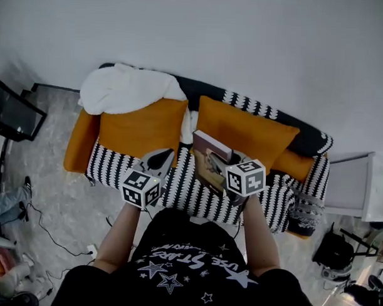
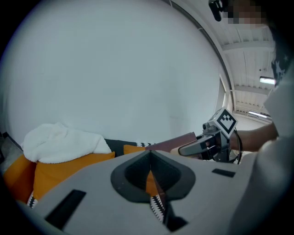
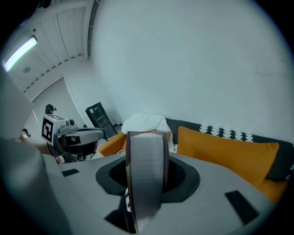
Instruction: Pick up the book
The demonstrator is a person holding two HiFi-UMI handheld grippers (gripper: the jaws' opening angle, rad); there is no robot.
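R gripper (image 1: pixel 223 169) clamped on book (image 3: pixel 146 174), held over the sofa (image 1: pixel 196 196) (orange cushions (image 1: pixel 142 129) behind). L gripper (image 2: pixel 150 158) jaws together, empty, just beside.

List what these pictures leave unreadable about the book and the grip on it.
- Book cover print: too small in head view; right gripper view shows only the page edge.
- Where the right gripper presses the book: head view, covered by its marker cube.
- Book's lower part: left gripper view, behind the left gripper body.
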